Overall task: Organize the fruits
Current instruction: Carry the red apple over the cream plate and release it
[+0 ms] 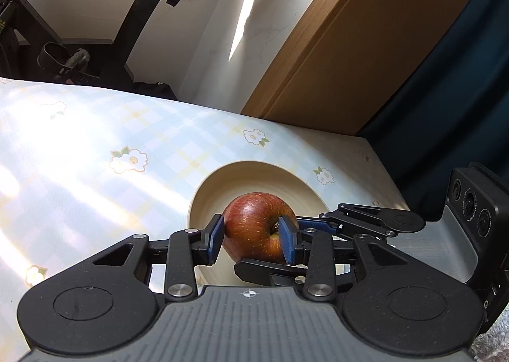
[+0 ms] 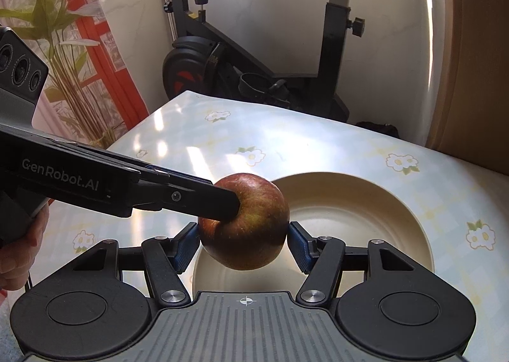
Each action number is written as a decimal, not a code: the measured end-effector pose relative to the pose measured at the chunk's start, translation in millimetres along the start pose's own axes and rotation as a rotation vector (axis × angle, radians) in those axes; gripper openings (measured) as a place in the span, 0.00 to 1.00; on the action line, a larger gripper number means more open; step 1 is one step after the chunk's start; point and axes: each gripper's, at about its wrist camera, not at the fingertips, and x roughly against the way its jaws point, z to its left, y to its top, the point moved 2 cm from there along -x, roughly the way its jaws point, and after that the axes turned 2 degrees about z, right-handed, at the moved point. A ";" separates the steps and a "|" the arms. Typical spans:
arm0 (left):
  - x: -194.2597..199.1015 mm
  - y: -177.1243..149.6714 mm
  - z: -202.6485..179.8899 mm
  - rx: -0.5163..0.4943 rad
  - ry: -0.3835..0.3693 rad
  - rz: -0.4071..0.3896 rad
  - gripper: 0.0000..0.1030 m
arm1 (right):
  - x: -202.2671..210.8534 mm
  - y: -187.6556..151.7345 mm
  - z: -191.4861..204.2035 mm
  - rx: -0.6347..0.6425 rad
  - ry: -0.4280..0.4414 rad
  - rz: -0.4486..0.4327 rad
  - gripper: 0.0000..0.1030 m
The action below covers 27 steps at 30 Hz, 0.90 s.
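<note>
**One apple, two grippers, one plate**

Left wrist view: the left gripper [image 1: 251, 236] pinches the single red apple [image 1: 254, 228] above one cream plate [image 1: 296, 177].

Right wrist view: the right gripper [image 2: 244, 242] also clamps that apple [image 2: 251, 228], over the flowered tablecloth [image 2: 318, 142].

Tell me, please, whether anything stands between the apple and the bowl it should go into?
Nothing visible does. The apple hangs over the near side of the cream bowl, gripped by the left tool and the right tool, and the bowl's hollow looks bare.
</note>
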 end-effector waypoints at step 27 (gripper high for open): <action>-16.3 6.8 13.7 0.022 0.062 0.007 0.38 | -26.7 3.3 -2.8 0.016 -0.030 0.043 0.56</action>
